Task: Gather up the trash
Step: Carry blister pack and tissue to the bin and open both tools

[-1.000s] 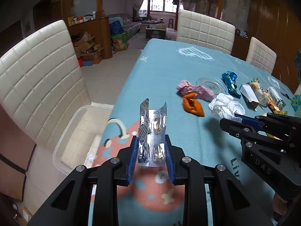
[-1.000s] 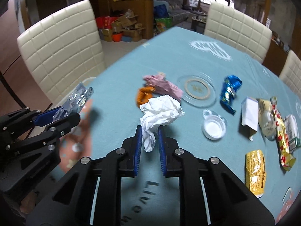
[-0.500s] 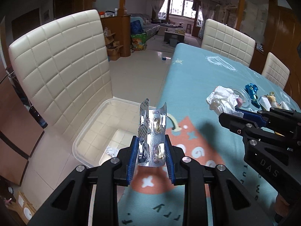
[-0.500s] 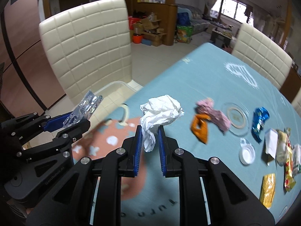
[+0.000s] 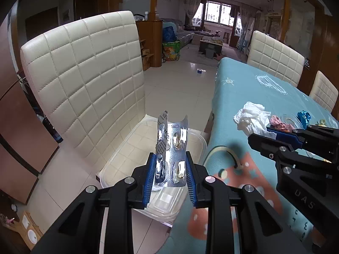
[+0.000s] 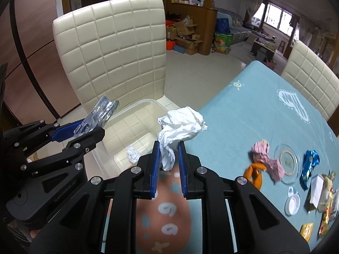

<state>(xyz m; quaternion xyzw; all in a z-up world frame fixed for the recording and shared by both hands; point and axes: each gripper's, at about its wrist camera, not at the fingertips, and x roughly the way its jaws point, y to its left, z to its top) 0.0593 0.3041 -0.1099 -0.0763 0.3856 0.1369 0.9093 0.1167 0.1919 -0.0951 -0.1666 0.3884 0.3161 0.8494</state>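
My left gripper [image 5: 169, 167] is shut on a silver pill blister pack [image 5: 172, 148] and holds it upright above a clear plastic bin [image 5: 199, 139] on the chair seat beside the table. My right gripper [image 6: 168, 158] is shut on a crumpled white tissue [image 6: 182, 124], over the table's edge close to the bin [image 6: 137, 105]. The blister pack also shows in the right wrist view [image 6: 99, 114], the tissue in the left wrist view [image 5: 252, 118]. A small white paper wad [image 6: 132, 154] lies inside the bin.
A cream quilted chair [image 5: 84, 74] stands behind the bin. On the light blue tablecloth [image 6: 264, 116] lie a pink wrapper [image 6: 267, 158], an orange wrapper [image 6: 254, 173], a glass coaster [image 6: 287, 160], a blue foil wrapper [image 6: 309, 163] and several more packets at the right edge.
Both grippers have swung left, away from the trash on the table and toward the chair. The blister pack now hangs over the bin and the tissue is at the table's edge.
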